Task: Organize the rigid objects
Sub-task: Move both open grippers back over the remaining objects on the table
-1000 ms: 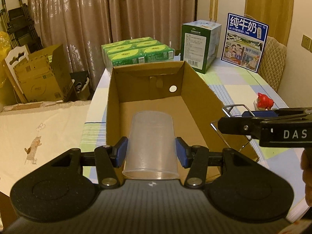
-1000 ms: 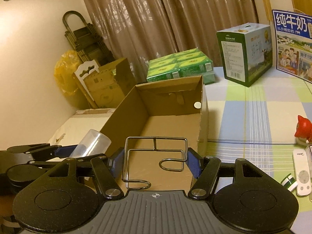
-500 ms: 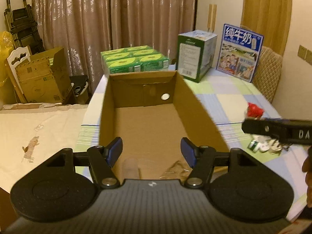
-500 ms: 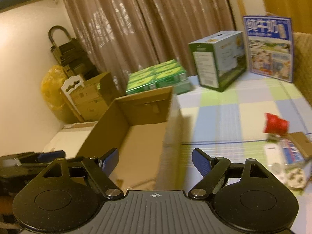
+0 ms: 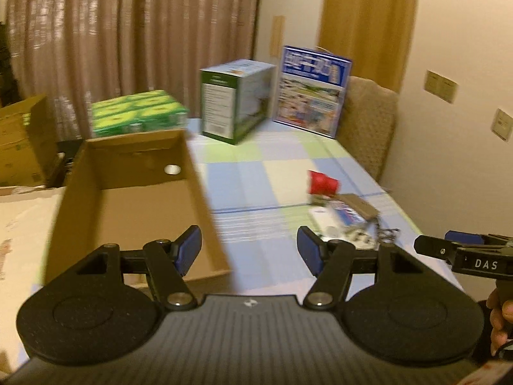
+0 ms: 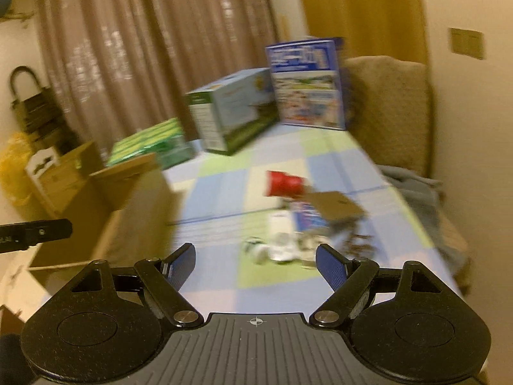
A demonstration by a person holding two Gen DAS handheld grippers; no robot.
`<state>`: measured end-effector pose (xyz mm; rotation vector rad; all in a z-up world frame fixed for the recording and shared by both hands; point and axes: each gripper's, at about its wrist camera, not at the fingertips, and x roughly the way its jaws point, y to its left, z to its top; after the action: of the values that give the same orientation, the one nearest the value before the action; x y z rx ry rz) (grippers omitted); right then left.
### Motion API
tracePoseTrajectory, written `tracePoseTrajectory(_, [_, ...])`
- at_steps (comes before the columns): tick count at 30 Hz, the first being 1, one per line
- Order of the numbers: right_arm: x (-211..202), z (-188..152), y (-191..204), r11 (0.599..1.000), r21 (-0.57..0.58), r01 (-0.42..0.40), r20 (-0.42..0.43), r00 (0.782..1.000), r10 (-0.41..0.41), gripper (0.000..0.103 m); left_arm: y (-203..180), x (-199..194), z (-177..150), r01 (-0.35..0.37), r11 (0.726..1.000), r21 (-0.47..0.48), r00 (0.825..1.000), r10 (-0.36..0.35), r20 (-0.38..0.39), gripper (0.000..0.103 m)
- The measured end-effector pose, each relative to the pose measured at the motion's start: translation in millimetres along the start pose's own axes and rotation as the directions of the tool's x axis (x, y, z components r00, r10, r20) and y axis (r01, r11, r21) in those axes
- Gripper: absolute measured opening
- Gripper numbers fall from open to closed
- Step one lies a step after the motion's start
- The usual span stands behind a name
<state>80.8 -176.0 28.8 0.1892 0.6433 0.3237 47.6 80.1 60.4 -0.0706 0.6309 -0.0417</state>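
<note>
While both sets of blue pads stand spread with nothing between them, neither gripper is carrying anything: the left gripper (image 5: 249, 250) hangs over the near right corner of the cardboard box (image 5: 128, 192), and the right gripper (image 6: 255, 266) points at the pile of small things (image 6: 298, 234) lying loose on the checked tablecloth (image 6: 224, 192). That pile is what remains to be sorted, as I judge it; it holds a red object (image 6: 283, 183), a brown card piece (image 6: 335, 203), a white flat item (image 6: 279, 221) and several smaller bits too blurred to name. The box sits at the table's left edge, well apart from the pile. Beyond stand a green-and-white carton (image 5: 235, 102), a blue printed carton (image 5: 312, 91) and a green pack (image 5: 138, 112), near the curtain.

Both views are smeared, so the hands are likely swinging fast. The risk is a rushed reach: the pile is crowded, items touching or overlapping, and open fingers driven in could scatter pieces toward the table's right edge or pinch two at once. Both grippers heading for the same pile might also collide
</note>
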Motion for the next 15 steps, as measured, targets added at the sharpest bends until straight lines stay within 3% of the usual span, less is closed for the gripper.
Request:
tracePoseTrajectory(7, [-17, -10, -53, 0.994, 0.047, 0.094, -0.004, 0.996, -0.094, 0.079, -46, 30, -11, 0.064, 0.997, 0.043, 0.997, -0.063, -0.043, 0.061])
tracePoseTrajectory(15, [-3, -9, -81, 0.992, 0.062, 0.114, -0.019, 0.993, -0.113, 0.079, -71, 69, -17, 0.082, 0.995, 0.064, 0.993, -0.077, -0.085, 0.061])
